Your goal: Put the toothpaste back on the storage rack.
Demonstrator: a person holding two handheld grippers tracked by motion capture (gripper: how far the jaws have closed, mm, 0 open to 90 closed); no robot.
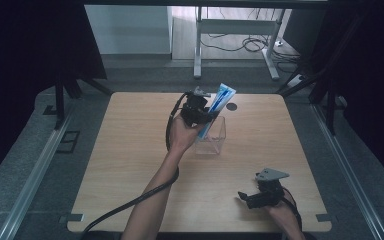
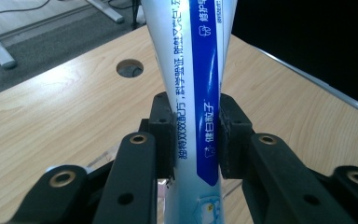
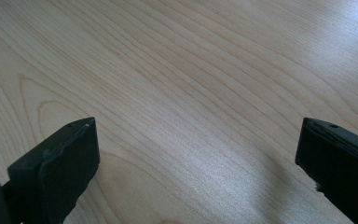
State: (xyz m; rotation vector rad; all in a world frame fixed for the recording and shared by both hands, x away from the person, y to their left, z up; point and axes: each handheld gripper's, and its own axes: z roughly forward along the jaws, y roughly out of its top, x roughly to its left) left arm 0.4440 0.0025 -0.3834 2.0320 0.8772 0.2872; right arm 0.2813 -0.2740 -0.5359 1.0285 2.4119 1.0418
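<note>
Toothpaste tube pinched in left tongs above clear box.

Toothpaste tube ends cut off; small print unreadable.

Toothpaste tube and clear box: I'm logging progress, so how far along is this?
Done: the left gripper has the toothpaste tube clamped between its pads. In hand: the tube stands tilted over the clear box, its lower end apparently inside; whether it rests on the bottom I cannot tell. Left: probably release it and withdraw. The right gripper waits open near the wooden table's front edge.
</note>
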